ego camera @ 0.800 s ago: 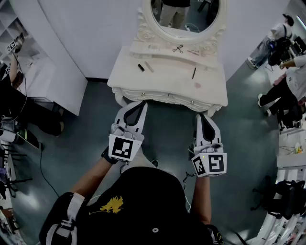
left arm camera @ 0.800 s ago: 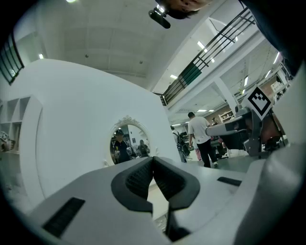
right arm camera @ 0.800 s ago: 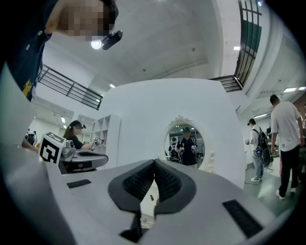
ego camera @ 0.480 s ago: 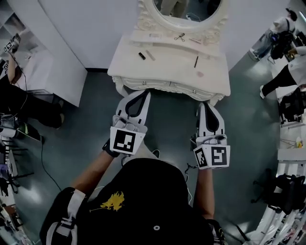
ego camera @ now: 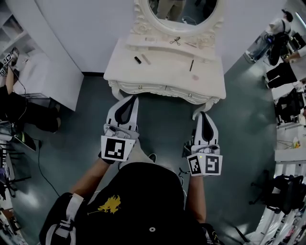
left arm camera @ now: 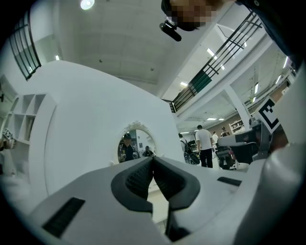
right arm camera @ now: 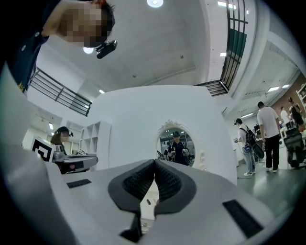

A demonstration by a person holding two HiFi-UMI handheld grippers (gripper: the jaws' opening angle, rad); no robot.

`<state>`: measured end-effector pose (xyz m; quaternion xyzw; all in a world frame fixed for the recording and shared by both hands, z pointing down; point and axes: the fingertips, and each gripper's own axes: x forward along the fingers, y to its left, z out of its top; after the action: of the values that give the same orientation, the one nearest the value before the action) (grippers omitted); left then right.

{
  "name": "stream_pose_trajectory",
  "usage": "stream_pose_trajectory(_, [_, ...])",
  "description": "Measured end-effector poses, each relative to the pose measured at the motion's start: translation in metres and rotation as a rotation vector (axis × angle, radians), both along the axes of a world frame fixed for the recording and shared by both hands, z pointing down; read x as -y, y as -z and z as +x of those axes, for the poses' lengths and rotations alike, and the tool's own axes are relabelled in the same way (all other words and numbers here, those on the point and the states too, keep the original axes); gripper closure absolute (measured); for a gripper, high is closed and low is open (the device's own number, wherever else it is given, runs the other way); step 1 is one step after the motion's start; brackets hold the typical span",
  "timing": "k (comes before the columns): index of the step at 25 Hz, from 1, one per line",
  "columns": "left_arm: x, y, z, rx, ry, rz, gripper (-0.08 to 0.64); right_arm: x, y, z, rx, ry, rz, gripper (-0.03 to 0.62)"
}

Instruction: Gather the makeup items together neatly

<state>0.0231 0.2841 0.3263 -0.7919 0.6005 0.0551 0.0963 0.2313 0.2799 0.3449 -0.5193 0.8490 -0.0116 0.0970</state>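
Both empty with jaws pressed together, the left gripper (ego camera: 130, 98) sits below the tube (ego camera: 137, 60), the right gripper (ego camera: 205, 115) below the end-on pencil (ego camera: 191, 65) (both up-frame on the table (ego camera: 167, 75)).

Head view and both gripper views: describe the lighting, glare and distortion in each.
Head view: dim, fisheye-bent at the edges, dressing table evenly lit. Left gripper view: round black vignette, ceiling lamp flares at top. Right gripper view: same vignette, overhead light glaring, mirror fairly sharp.
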Motion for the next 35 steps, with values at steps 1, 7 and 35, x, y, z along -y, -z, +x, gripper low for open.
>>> stream_pose_trajectory(1, [-0.001,0.000,0.001,-0.001,-0.013,0.000,0.548,0.000,-0.001,0.000,-0.004,-0.002,-0.005,0.577])
stream_pose_trajectory(7, [-0.006,-0.006,0.005,0.023,-0.040,-0.007,0.548,-0.004,-0.010,0.001,0.028,-0.022,-0.039,0.577])
stream_pose_trajectory(35, [-0.006,-0.037,-0.009,0.162,-0.023,-0.085,0.200,0.005,-0.056,0.025,0.023,-0.118,-0.158,0.220])
